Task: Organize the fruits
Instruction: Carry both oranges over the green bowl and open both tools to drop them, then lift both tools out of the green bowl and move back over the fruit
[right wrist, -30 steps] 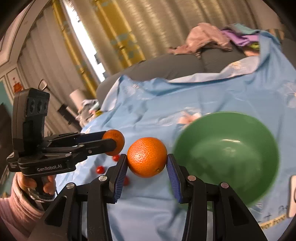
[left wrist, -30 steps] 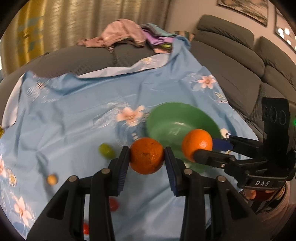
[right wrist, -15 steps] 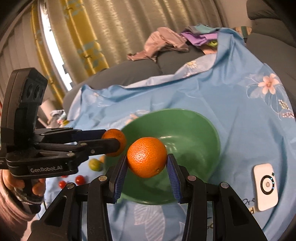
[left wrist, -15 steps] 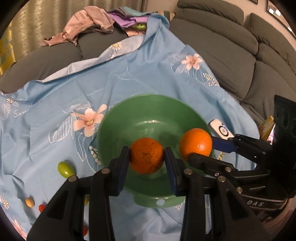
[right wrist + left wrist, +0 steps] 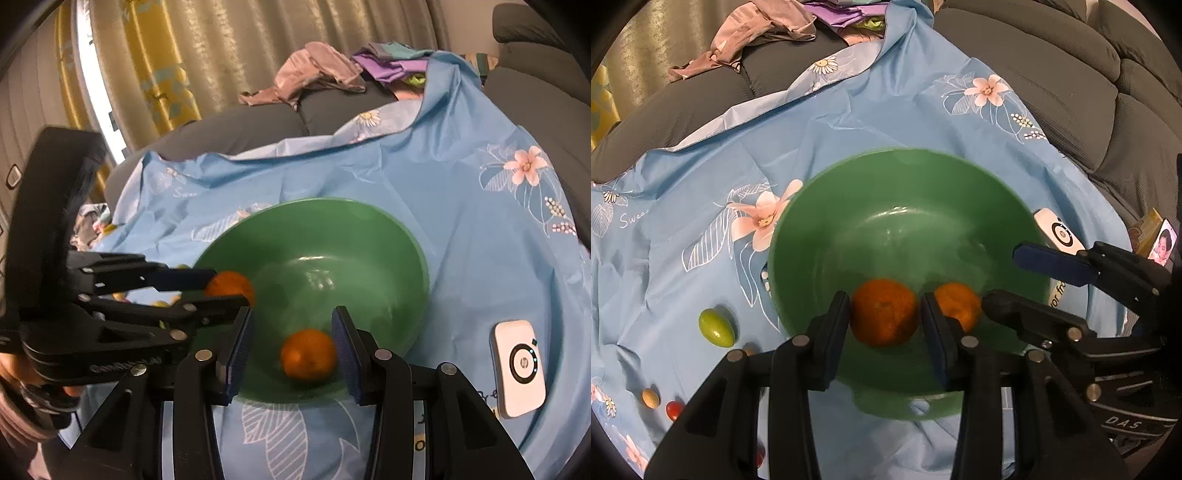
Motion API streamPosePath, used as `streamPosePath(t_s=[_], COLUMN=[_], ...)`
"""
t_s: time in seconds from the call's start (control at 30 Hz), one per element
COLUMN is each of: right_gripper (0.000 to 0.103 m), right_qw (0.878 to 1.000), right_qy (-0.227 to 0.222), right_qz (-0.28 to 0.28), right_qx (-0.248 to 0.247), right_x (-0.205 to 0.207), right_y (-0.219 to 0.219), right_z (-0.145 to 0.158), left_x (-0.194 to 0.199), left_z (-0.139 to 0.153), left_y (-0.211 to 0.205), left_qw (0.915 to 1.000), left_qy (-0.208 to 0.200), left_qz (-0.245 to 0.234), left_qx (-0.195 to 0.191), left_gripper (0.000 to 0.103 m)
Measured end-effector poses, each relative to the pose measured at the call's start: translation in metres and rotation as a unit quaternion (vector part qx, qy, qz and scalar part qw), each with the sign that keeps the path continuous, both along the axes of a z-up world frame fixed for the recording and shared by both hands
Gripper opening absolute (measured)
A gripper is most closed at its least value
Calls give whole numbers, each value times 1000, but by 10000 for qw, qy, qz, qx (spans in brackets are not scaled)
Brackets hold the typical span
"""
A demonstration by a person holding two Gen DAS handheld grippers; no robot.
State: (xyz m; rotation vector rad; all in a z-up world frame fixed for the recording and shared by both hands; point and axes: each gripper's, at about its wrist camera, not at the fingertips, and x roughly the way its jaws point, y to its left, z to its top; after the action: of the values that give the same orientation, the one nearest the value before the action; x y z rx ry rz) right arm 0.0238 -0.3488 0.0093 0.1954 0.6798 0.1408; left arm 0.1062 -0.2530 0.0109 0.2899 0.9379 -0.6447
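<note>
A green bowl (image 5: 849, 229) (image 5: 406, 243) sits on a blue flowered cloth. My left gripper (image 5: 884, 321) is shut on an orange (image 5: 884, 317) and holds it low inside the bowl's near side. In the right wrist view the left gripper (image 5: 221, 290) comes in from the left with that orange (image 5: 231, 284) over the bowl's rim. A second orange (image 5: 308, 354) (image 5: 956, 304) lies loose in the bowl. My right gripper (image 5: 291, 328) (image 5: 1004, 277) hangs open just above it, its pads clear of the fruit.
Small fruits lie on the cloth left of the bowl: a green one (image 5: 716, 328), a tan one (image 5: 650, 398), a red one (image 5: 674, 410). A white device (image 5: 519, 373) lies right of the bowl. Clothes (image 5: 757, 26) are piled at the back on the grey sofa (image 5: 1071, 74).
Both grippers have come forward over the bowl and lower. The right gripper's orange has left its pads and now lies in the bowl. The left gripper keeps its orange.
</note>
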Motion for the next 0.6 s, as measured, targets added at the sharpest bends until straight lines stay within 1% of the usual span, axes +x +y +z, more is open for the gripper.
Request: streamPosePath(t_s=[0.03,0.1,0.13,0.17,0.23,0.33,0.47,0.6], right_gripper=[45,45,45,45,45,45,45,45], right_qw=[10000,9999,10000,10000,10000,10000,9995,9991], right_qy=[-13,2,17,22,9,-42,-144,-176], right_qz=[-23,-41,-40,-44,-53,-12,176,309], right_qx=[-56,-96,-79,-48,-4,61,207,245], right_x=[-1,-3,-3,-5,-9,-14,-22,-29], right_y=[1,2,3,2,2,4,9,17], right_z=[1,1,1,1,2,6,12,17], left_x=[0,-2,-3,-5,-9,-18,-32,-50], left_z=[1,5,7,10,16,24,32,33], left_y=[1,3,5,8,16,34,68,110], left_qw=[10000,10000,9999,9998,9995,9985,9957,9900], left_qy=[-9,-39,-78,-114,-174,-248,-236,-311], left_qz=[11,52,93,124,233,447,848,1369], left_qx=[-8,-55,-74,-95,-133,-194,-303,-146], left_gripper=[40,52,61,65,68,80,82,83])
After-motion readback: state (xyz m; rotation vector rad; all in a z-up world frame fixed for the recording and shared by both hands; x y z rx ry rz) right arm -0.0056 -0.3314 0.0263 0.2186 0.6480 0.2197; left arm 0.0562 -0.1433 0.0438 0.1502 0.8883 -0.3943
